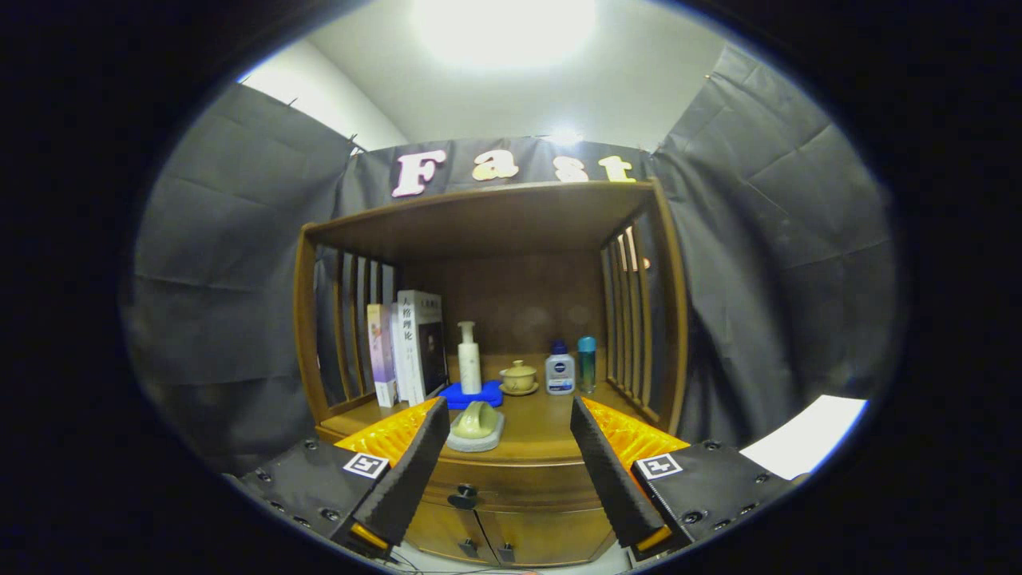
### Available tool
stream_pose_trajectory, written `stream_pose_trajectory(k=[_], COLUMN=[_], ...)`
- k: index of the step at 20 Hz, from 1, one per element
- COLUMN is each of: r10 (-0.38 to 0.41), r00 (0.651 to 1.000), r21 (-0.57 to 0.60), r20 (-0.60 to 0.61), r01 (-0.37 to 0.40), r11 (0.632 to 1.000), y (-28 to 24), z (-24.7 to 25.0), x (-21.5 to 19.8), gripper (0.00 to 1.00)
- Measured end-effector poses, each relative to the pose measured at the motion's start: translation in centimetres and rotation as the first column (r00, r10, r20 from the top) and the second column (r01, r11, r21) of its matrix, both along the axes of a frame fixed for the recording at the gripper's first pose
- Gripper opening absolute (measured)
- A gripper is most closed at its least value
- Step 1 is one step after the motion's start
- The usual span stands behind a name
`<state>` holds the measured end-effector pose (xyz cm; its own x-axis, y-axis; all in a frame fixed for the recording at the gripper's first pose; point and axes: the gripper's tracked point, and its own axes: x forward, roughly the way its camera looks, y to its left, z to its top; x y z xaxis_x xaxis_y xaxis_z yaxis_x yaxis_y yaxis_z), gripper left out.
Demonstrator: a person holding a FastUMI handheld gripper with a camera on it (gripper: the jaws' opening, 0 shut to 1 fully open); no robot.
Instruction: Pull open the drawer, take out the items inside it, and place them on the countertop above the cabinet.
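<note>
the gripper (505, 447) hung with fingers spread apart and empty; the shut drawer (511, 483) sat just ahead and below, its knob (465, 497) small enough that a skewed approach could slip off.

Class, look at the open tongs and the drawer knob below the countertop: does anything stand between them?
Nothing visible does. The tongs are open and hold nothing, and the dark drawer knob sits beyond them in the gap between the fingers, nearer the left one. The soap dish lies higher up, on the countertop, clear of that path.
</note>
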<state>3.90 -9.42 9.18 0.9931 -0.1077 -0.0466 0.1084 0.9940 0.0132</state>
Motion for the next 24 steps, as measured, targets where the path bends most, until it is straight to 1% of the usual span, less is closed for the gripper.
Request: stream_pose_trajectory(k=[3,5,7,9,14,18,24], r10=[-0.047,-0.064,-0.067,-0.049,-0.04,-0.045,-0.042], r00=[0.997,0.994,0.995,0.997,0.998,0.999,0.998], r21=[0.019,-0.006,-0.045,-0.071,-0.1,-0.091,-0.087], r20=[0.053,0.089,0.079,0.064,0.046,-0.003,-0.039], r01=[0.046,0.064,0.07,0.054,0.044,0.044,0.038], r11=[0.999,0.998,0.997,0.996,0.994,0.995,0.995], y=[-1.5,-1.8,-1.5,-0.4,1.1,1.4,1.6], z=[2.1,3.0,2.7,2.5,2.0,0.6,-0.3], x=[-3.0,-4.3,-5.3,-5.5,-5.4,-5.3,-4.9], gripper=[0.97,0.97,0.98,0.98,0.97,0.98,0.98])
